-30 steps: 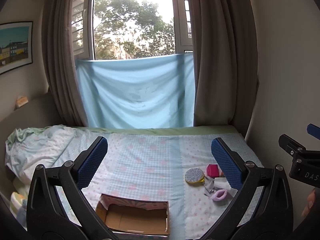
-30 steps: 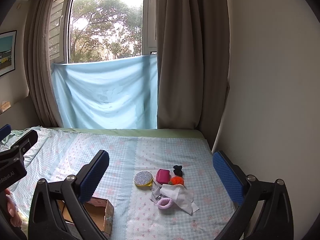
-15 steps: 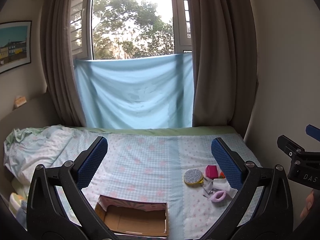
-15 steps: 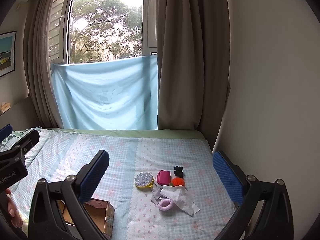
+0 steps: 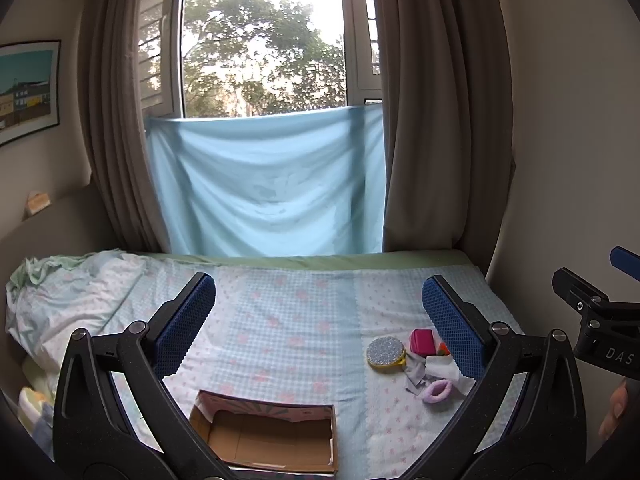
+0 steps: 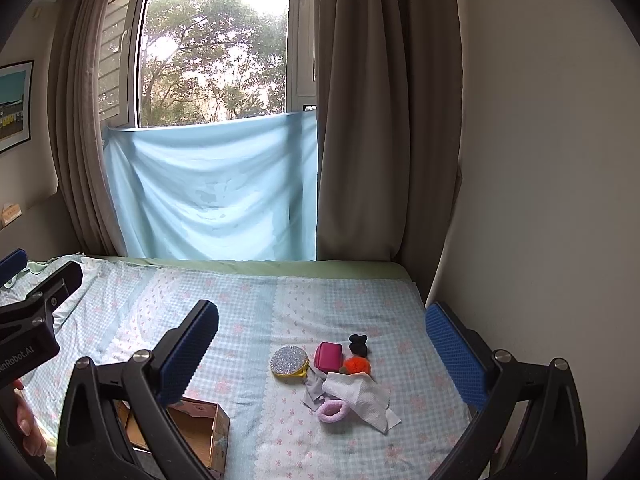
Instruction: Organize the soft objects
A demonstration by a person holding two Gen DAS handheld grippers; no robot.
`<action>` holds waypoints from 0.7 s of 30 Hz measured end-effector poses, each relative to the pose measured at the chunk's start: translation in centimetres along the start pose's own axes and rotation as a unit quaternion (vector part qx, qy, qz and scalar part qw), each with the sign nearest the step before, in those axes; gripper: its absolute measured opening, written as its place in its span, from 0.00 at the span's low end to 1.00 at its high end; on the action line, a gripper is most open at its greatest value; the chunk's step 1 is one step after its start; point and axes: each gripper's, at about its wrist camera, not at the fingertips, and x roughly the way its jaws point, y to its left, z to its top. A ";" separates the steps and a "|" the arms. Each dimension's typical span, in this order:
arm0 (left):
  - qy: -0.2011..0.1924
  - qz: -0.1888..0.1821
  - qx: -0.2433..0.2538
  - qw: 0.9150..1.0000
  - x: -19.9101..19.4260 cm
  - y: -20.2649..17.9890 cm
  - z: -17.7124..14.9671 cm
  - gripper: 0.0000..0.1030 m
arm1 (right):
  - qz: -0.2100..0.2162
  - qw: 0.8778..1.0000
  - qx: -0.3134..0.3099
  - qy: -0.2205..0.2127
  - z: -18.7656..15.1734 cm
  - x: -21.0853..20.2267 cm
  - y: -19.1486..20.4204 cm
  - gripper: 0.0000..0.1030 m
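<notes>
Nothing looked sorted yet: the cardboard box [image 5: 266,436] by the bed's [image 6: 248,304] near edge lay empty, while the pink scrunchie [image 6: 334,409], white cloth [image 6: 362,394] and orange pom-pom [image 6: 357,365] stayed heaped toward the right edge. The left gripper [image 5: 318,320] and right gripper [image 6: 322,350] hovered, jaws wide apart, holding nothing.

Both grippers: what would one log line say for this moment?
left gripper: open, empty | right gripper: open, empty | box: empty | soft items: piled on bed, untouched

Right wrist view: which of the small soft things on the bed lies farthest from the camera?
The black hair tie, beyond the orange pompom and right of the pink pouch.
</notes>
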 end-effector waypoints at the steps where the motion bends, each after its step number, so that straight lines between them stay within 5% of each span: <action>1: 0.000 0.001 0.001 1.000 0.1 -0.2 -0.1 1.00 | 0.000 1.000 0.000 -0.001 0.1 0.0 0.1 1.00; 21: -0.004 -0.006 -0.002 1.000 0.2 0.0 -0.2 1.00 | 0.002 1.000 0.006 -0.018 0.0 -0.1 -0.5 1.00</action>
